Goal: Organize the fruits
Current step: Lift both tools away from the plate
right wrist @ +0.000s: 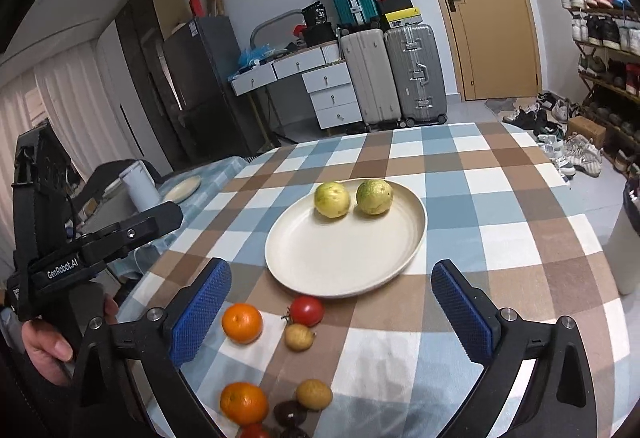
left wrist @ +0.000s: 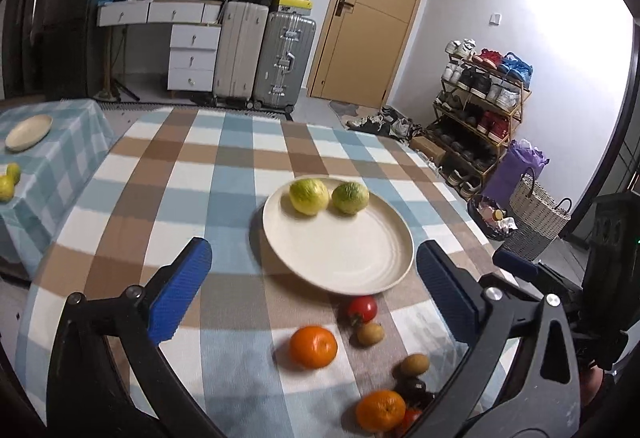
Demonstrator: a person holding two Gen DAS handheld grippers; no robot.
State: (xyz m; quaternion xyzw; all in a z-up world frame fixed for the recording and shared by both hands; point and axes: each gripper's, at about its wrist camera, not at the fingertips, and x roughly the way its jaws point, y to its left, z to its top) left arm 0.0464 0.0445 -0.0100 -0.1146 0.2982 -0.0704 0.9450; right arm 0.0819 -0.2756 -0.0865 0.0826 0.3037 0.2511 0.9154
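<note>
Both claws are released, with the blue pads spread wide and nothing between them. The left claw [left wrist: 314,290] sits at the bottom of the left wrist view, above the checked cloth of the desk [left wrist: 224,173]. The right claw [right wrist: 332,312] sits at the bottom of the right wrist view, and there the left claw shows also at the left edge, held by a hand [right wrist: 44,346].

A cream plate [left wrist: 340,258] lies in the middle of the frame. Two yellow-green fruits [left wrist: 309,196] rest on its far side, just beside each other.

The other fruits lie on the cloth, below the plate in the frame. A tomato [left wrist: 362,309] is just beside the plate rim, and a small brown fruit [left wrist: 370,334] is touching or almost touching it. An orange [left wrist: 313,346] lies to the left of these. Lower, near the bottom edge, there is a second brown fruit [left wrist: 415,364], a dark fruit [left wrist: 412,388] and a second orange [left wrist: 380,410].

In the upper left of the left wrist view, a second desk carries another plate [left wrist: 29,132].
</note>
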